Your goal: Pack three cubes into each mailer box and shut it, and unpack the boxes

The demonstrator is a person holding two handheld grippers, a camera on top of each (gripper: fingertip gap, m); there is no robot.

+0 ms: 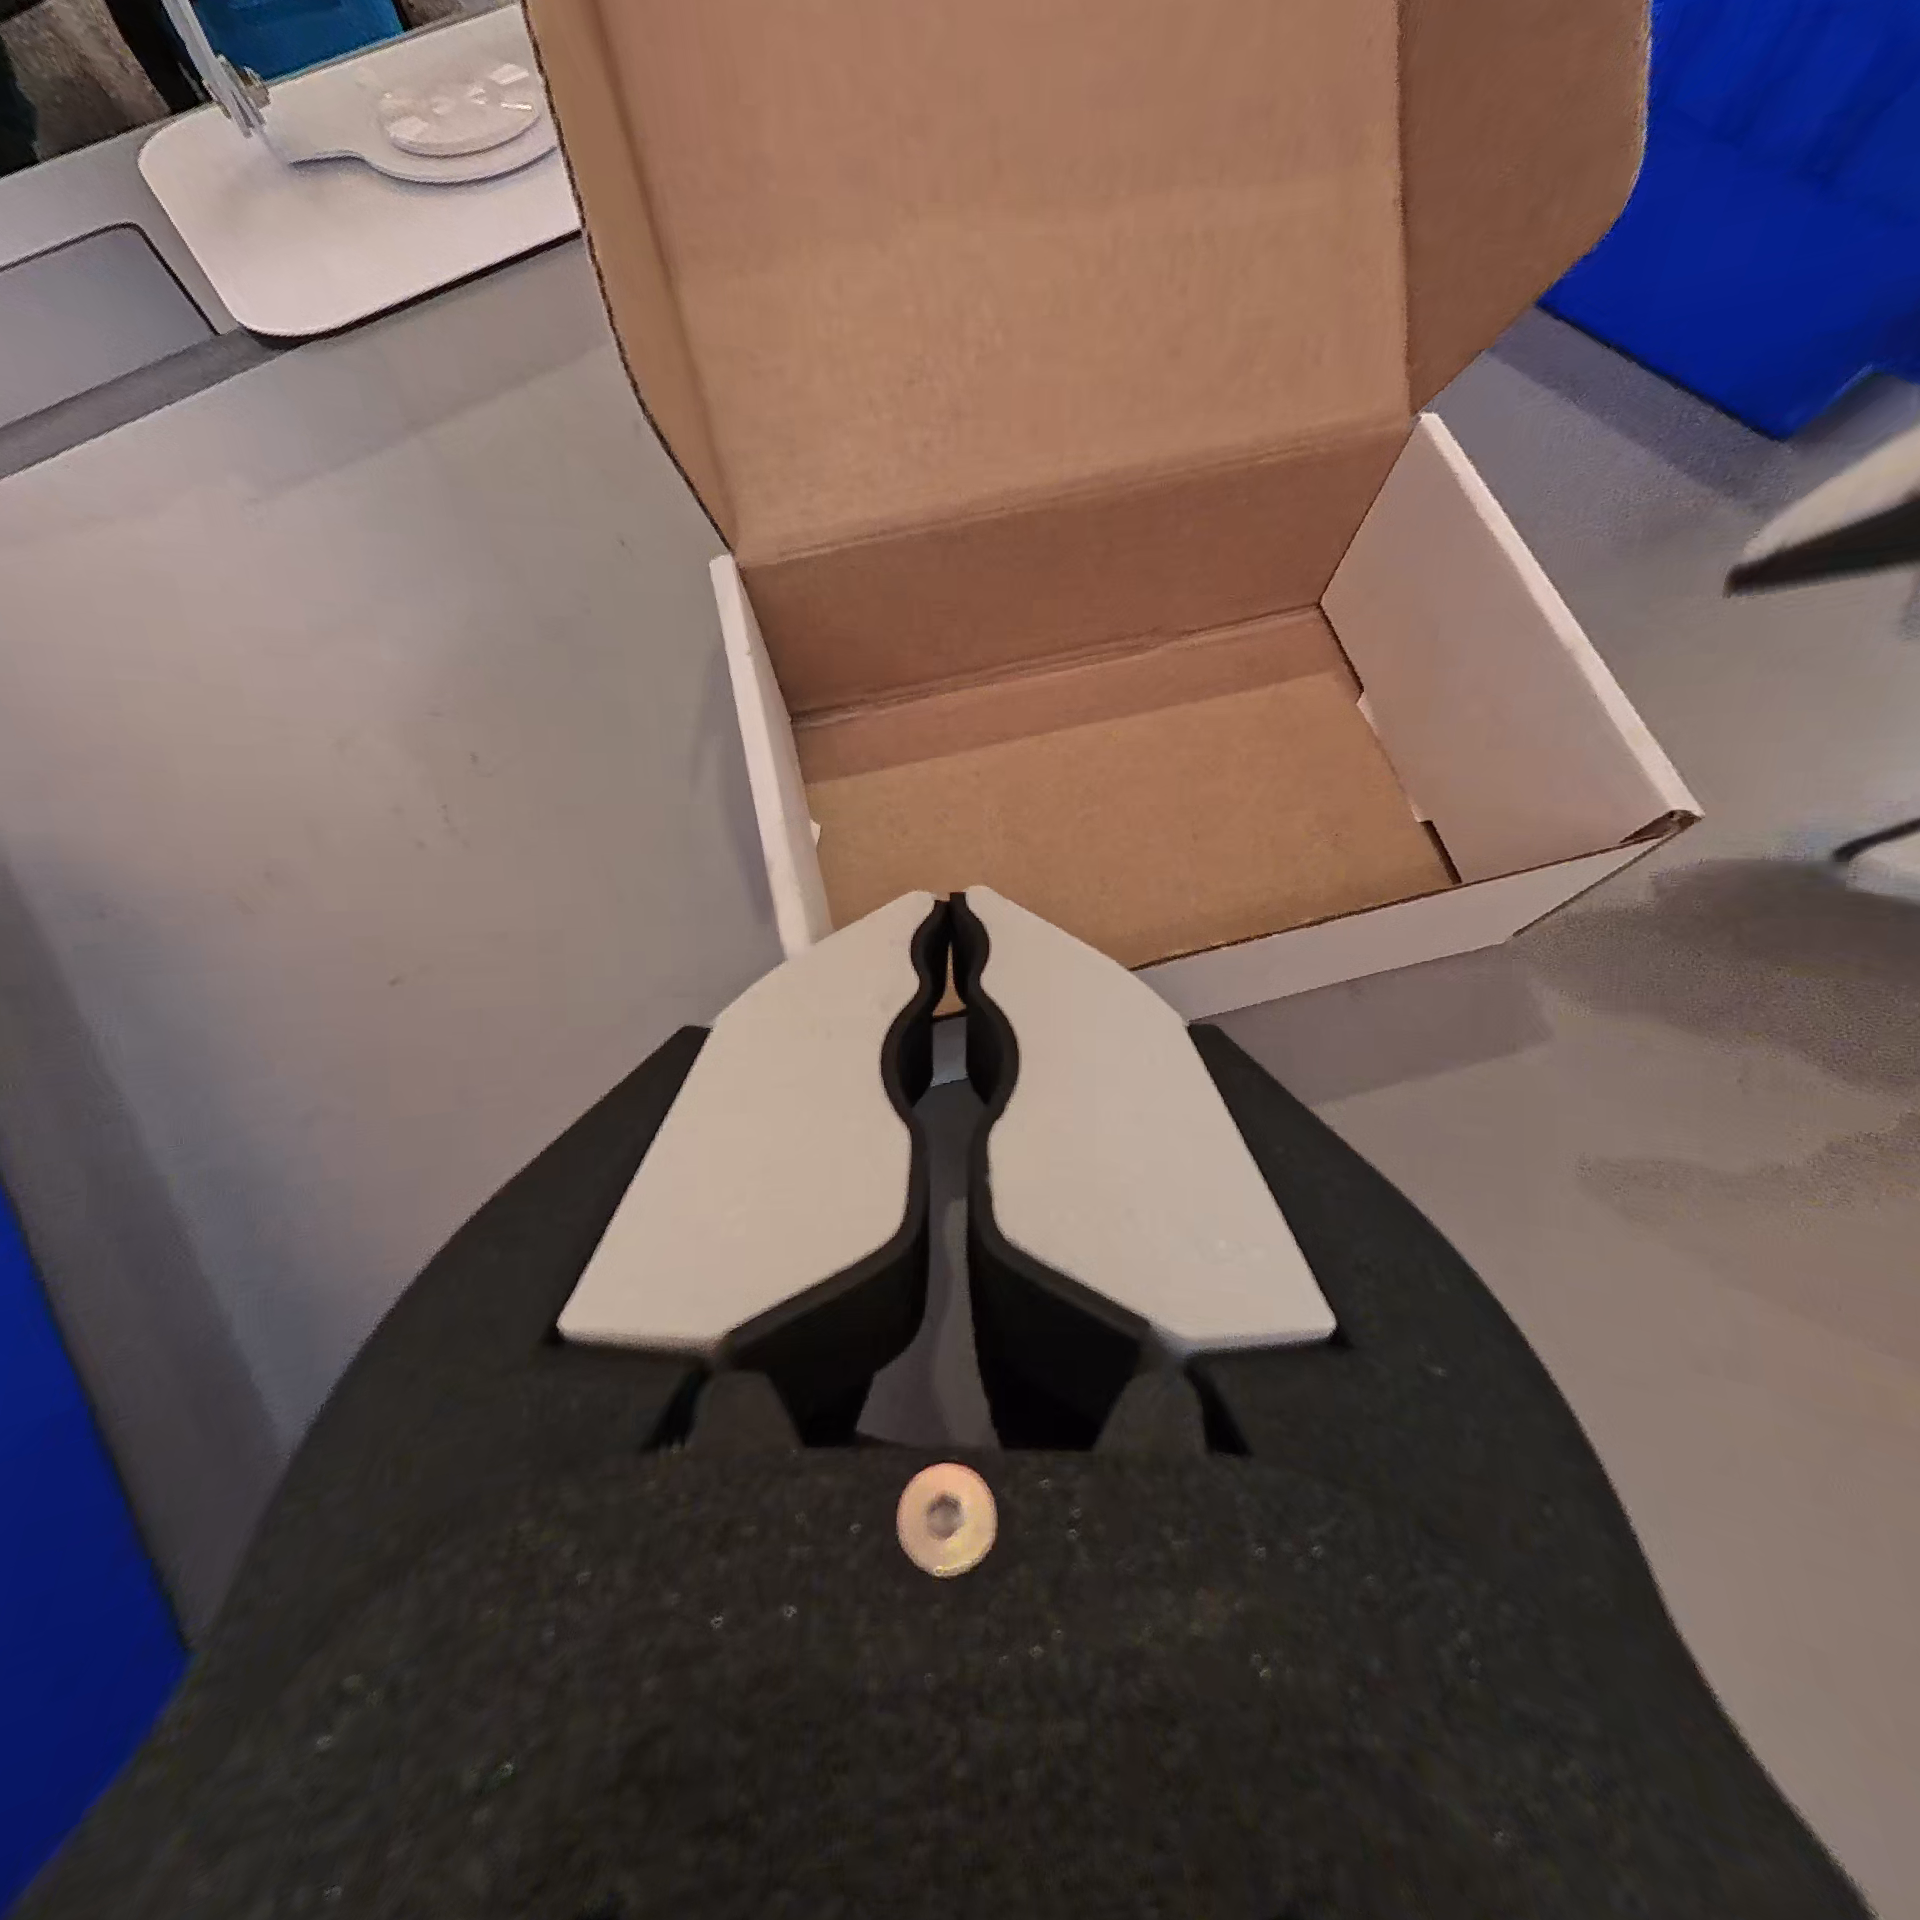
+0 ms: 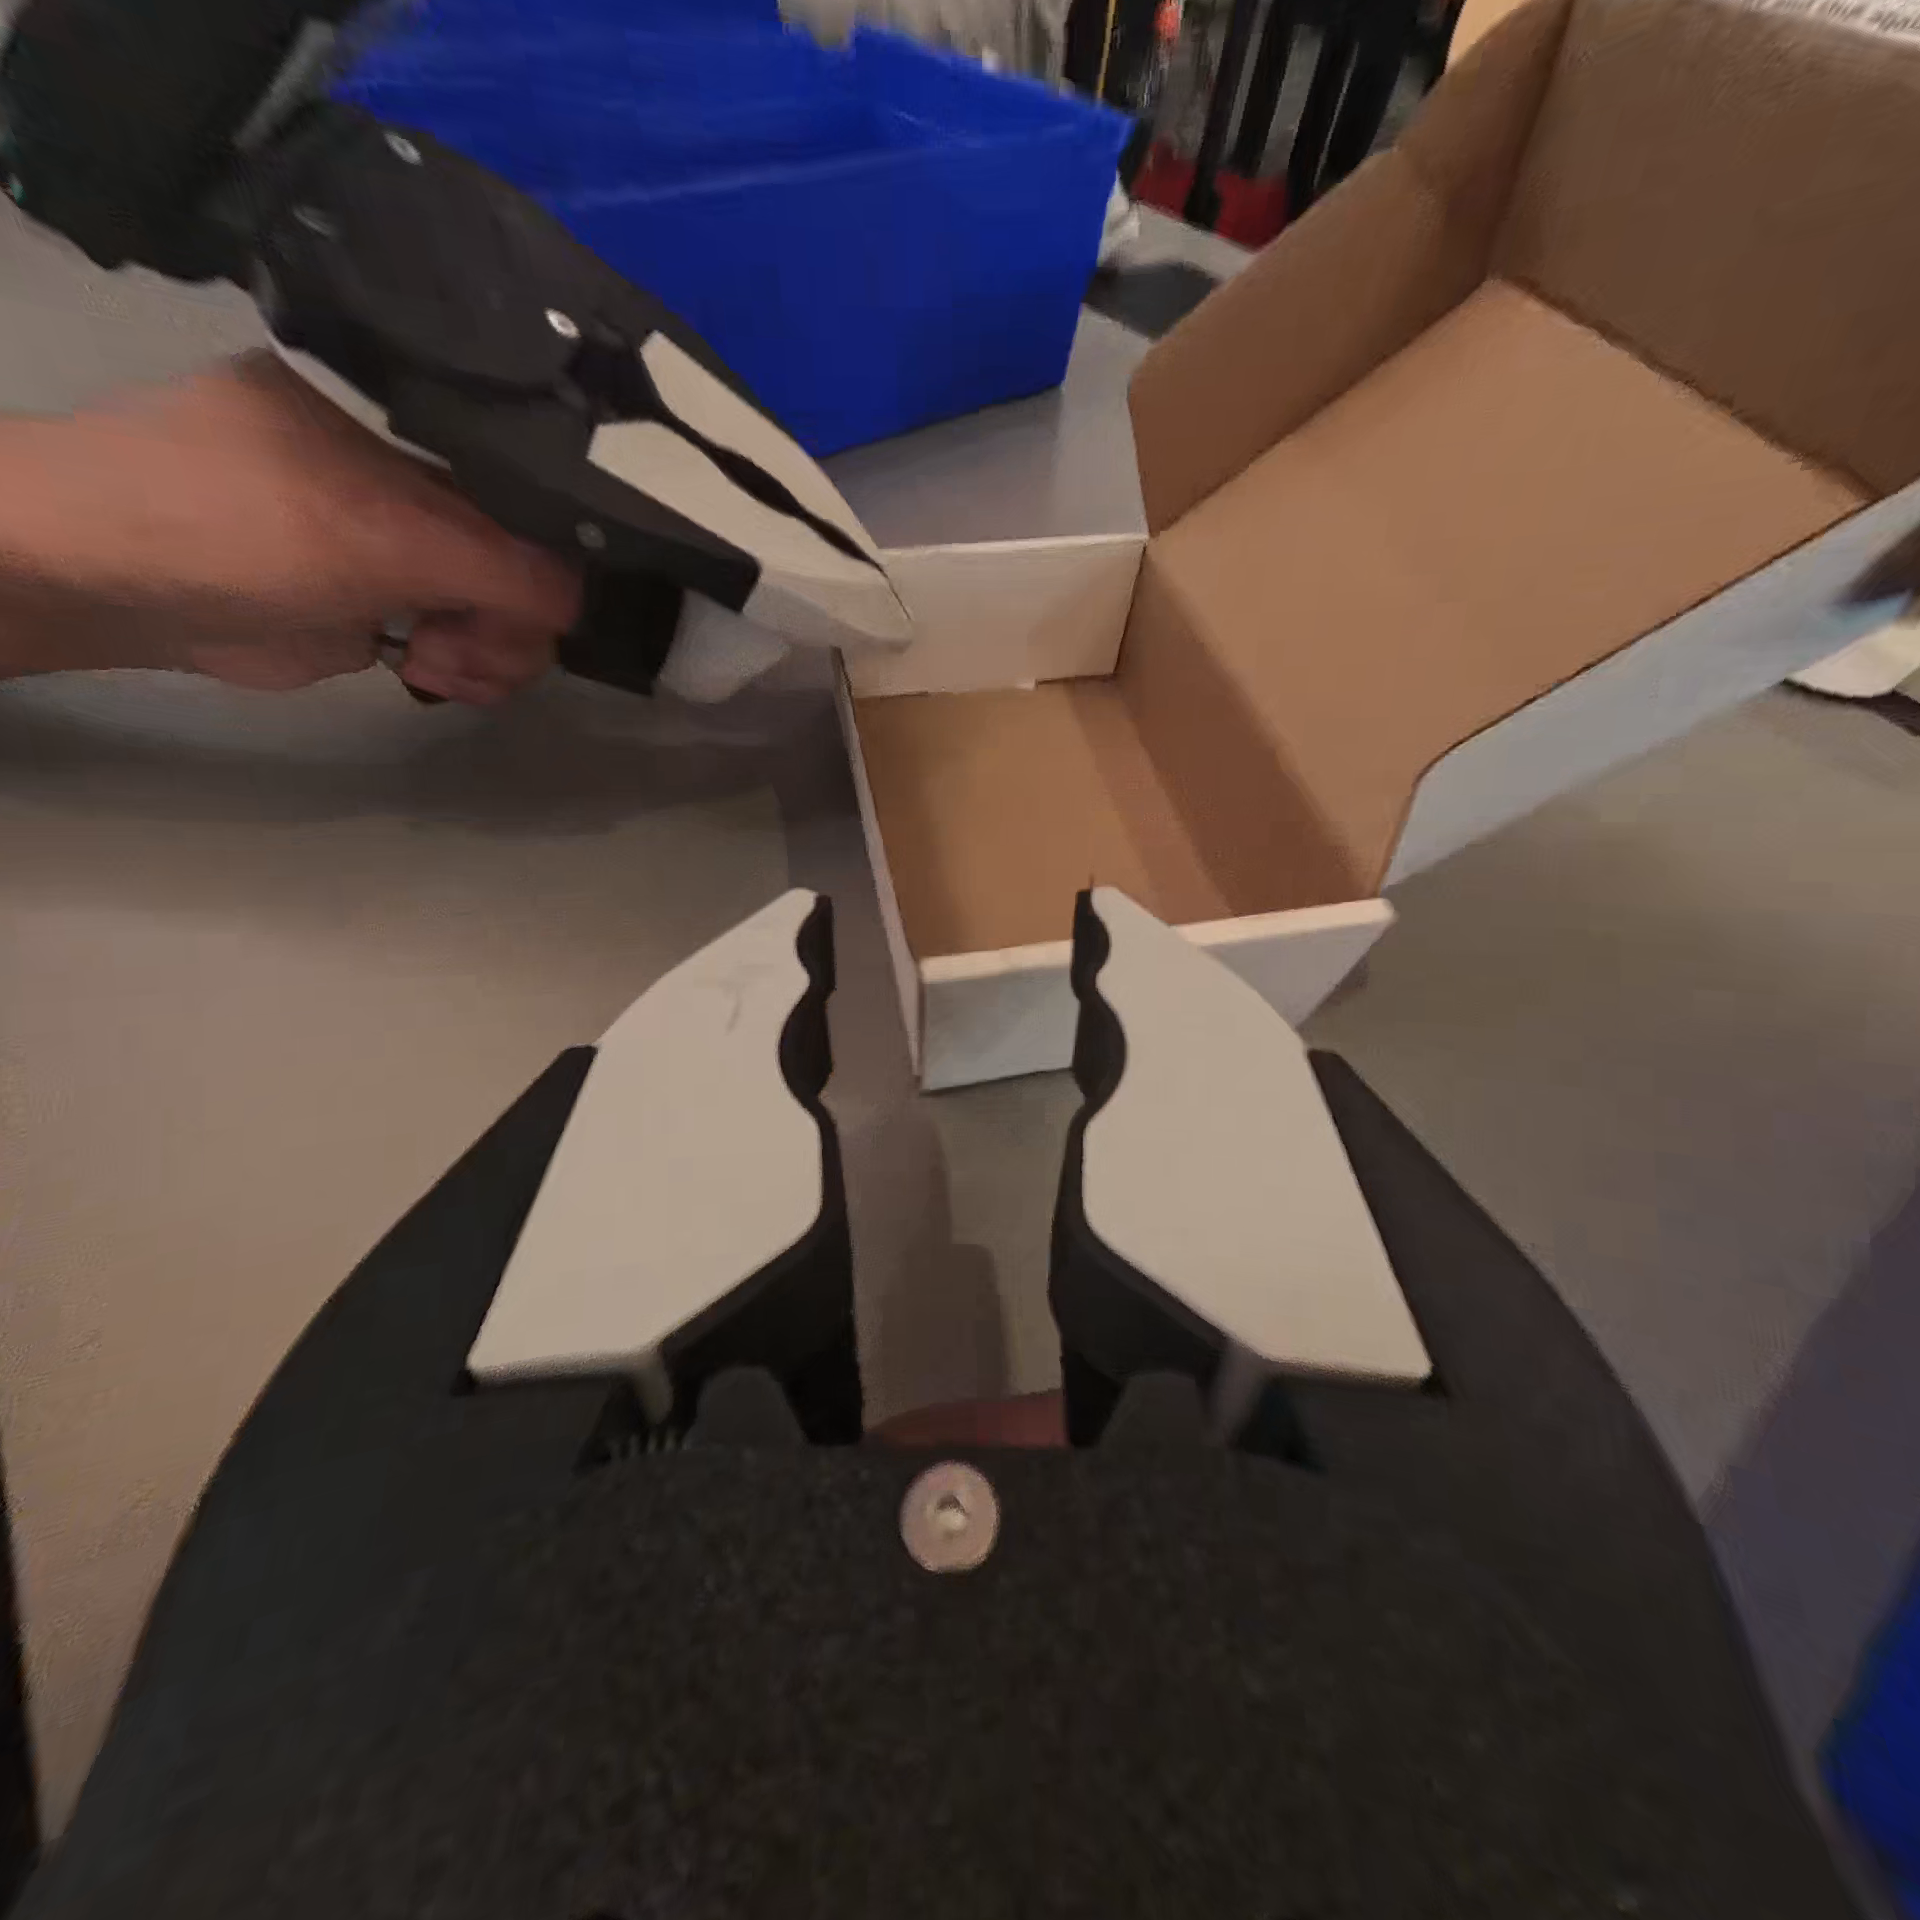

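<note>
An open mailer box, white outside and brown inside, stands empty on the grey table with its lid raised at the back. No cubes are in view. My left gripper is shut, with its tips at the left end of the box's front wall and nothing visible between the fingers. In the right wrist view the same box lies just ahead with its lid leaning off to the right. My right gripper is open and empty, and its fingers straddle the box's near corner. The left gripper shows there at the far corner.
A blue bin stands behind the box and also shows at the right in the left wrist view. A white flat stand sits at the far left. A person's hand holds the left gripper. Grey table surrounds the box. Left tips to right tips: about 12 cm.
</note>
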